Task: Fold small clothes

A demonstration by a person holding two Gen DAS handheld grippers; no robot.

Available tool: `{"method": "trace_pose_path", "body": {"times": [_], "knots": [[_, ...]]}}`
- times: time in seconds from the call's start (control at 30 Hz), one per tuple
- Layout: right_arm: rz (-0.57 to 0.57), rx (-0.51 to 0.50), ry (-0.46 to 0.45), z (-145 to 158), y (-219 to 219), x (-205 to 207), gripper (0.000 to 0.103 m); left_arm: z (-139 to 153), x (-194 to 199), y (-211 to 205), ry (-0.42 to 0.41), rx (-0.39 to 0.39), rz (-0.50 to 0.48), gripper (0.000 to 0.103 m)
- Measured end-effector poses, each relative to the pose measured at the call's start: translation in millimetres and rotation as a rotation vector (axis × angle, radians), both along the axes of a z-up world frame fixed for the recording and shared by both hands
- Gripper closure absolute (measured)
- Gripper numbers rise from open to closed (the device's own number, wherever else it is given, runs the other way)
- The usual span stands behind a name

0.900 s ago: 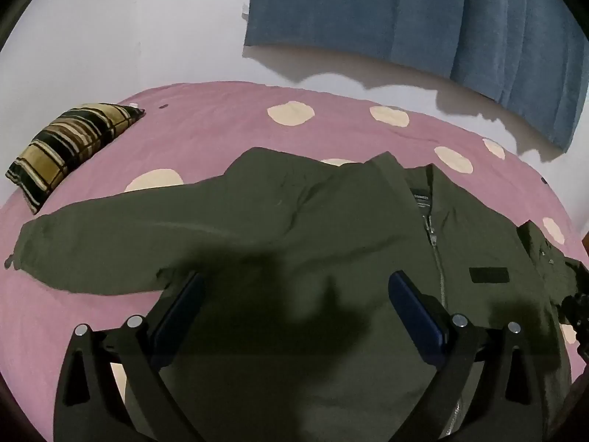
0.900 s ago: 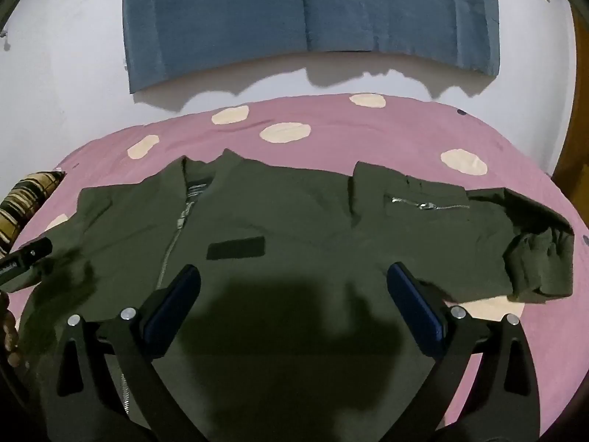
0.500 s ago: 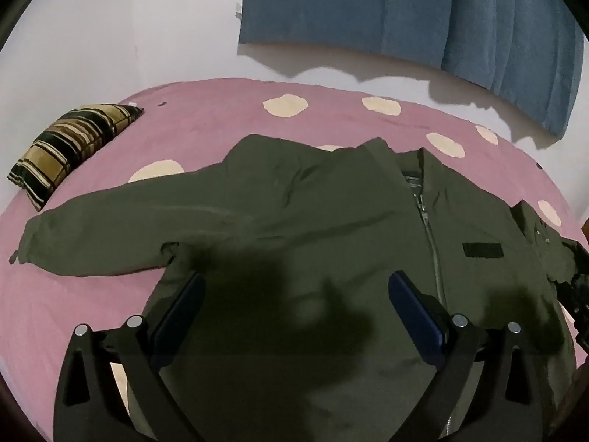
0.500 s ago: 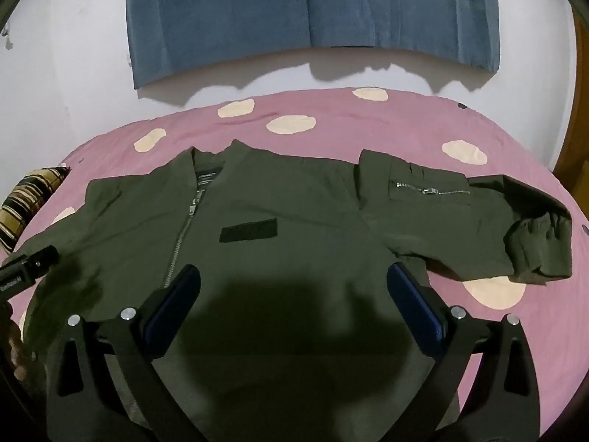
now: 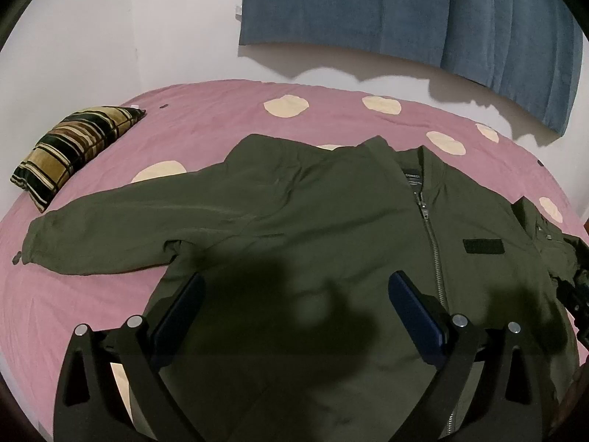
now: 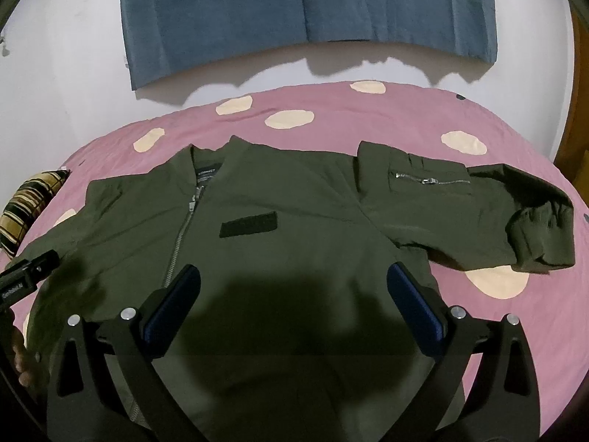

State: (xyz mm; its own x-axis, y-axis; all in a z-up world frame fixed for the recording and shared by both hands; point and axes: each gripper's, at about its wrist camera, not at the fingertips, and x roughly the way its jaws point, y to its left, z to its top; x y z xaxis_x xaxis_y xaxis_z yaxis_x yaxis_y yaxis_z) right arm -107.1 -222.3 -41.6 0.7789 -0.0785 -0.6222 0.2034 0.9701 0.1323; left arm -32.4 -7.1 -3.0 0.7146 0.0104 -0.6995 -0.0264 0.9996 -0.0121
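A dark green zip-up jacket [image 5: 313, 221] lies spread flat, front side up, on a bed [image 5: 221, 118] covered with a pink sheet dotted with cream circles. One sleeve [image 5: 110, 228] stretches out straight toward a striped pillow [image 5: 73, 147], and the other sleeve [image 6: 460, 202] is folded back on itself. The left hand-held gripper [image 5: 294, 302] and the right hand-held gripper [image 6: 294, 294] both hover above the jacket's lower half, each wide open with nothing between its fingers.
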Motion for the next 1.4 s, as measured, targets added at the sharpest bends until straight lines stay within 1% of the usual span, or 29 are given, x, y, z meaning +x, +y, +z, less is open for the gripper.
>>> {"method": "trace_pose_path", "body": {"times": [0.77, 1.07, 1.17, 1.27, 1.3, 1.37, 1.4], "knots": [[0.002, 0.016, 0.031, -4, -3, 5, 0.002, -3, 2, -2, 0.014, -0.001, 0.003, 0.004], [-0.002, 0.06, 0.052, -8, -11, 8, 0.002, -4, 3, -4, 0.017, 0.002, -0.004, 0.004], [0.0, 0.06, 0.053, -7, -15, 8, 0.002, -4, 3, -5, 0.019, 0.001, -0.008, 0.004], [-0.017, 0.06, 0.041, -2, -28, 6, 0.002, -5, 4, -5, 0.022, 0.0, -0.01, 0.004], [-0.029, 0.073, 0.039, 0, -38, 5, 0.002, -5, 5, -4, 0.024, -0.002, -0.009, 0.004], [-0.072, 0.119, 0.031, 3, -62, 1, 0.002, -5, 5, -3, 0.026, -0.005, -0.008, 0.004], [-0.115, 0.156, 0.016, 4, -82, -4, 0.002, -5, 5, -3, 0.026, -0.006, -0.008, 0.004]]}}
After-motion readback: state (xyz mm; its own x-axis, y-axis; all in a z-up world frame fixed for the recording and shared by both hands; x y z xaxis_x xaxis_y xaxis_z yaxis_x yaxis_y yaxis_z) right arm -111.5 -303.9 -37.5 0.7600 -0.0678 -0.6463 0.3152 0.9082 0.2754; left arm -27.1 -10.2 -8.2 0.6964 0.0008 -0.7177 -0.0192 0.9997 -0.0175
